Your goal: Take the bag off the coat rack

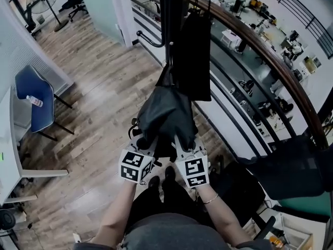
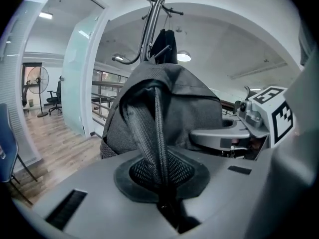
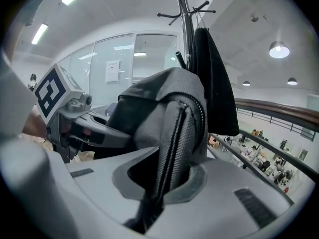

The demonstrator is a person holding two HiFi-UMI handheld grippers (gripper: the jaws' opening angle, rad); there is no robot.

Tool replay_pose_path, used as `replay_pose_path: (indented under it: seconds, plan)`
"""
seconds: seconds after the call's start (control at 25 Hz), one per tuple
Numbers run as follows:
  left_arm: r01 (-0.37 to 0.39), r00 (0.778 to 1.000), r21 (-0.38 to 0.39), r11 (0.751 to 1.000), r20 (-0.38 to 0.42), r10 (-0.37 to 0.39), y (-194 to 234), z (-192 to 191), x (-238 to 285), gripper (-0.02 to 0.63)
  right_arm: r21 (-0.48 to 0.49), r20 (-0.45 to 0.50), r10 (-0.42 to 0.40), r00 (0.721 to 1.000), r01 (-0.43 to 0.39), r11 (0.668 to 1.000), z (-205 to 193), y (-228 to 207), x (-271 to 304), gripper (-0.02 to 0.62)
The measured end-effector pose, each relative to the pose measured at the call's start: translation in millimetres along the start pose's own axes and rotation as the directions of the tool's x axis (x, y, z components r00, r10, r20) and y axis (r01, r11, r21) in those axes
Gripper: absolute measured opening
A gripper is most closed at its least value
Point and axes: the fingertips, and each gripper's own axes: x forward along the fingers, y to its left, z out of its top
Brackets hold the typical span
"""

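A dark grey bag (image 1: pixel 165 111) hangs in front of me, below the black coat rack pole (image 1: pixel 169 14). My left gripper (image 1: pixel 148 142) and right gripper (image 1: pixel 181 142) sit side by side under the bag, each shut on one of its mesh straps. In the left gripper view the left gripper (image 2: pixel 162 185) pinches a mesh strap (image 2: pixel 152 133), and the bag (image 2: pixel 184 101) bulges above it. In the right gripper view the right gripper (image 3: pixel 157 185) clamps a zip-edged strap (image 3: pixel 177 143). Whether the bag still hangs on a hook is hidden.
A long black garment (image 1: pixel 192 53) hangs on the rack beside the bag. A curved wooden railing (image 1: pixel 260 53) runs along the right over a lower floor. A blue chair (image 1: pixel 32 103) stands at the left, a dark chair (image 1: pixel 291 168) at the right.
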Motion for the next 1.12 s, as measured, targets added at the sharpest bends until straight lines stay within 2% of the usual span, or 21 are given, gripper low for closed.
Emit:
replay_pose_path:
  seconds: [0.32,0.76,1.12]
  plan:
    - [0.069,0.996,0.032,0.997,0.057,-0.071,-8.8,18.7,-25.5,0.043,-0.015,0.041,-0.096,0.995,0.096,0.995,22.8,12.4,-25.3,0.029]
    - [0.144,0.980,0.100,0.985,0.123,-0.156,-20.9,34.4,-68.2,0.038,-0.008,0.089,-0.209,0.974,0.211,0.977,43.4,41.6,-61.1,0.029]
    - [0.246,0.957,0.193,0.950,0.105,-0.269,-42.9,40.3,-91.3,0.037,0.041,0.091,-0.315,0.945,0.313,0.949,45.6,57.9,-96.3,0.029]
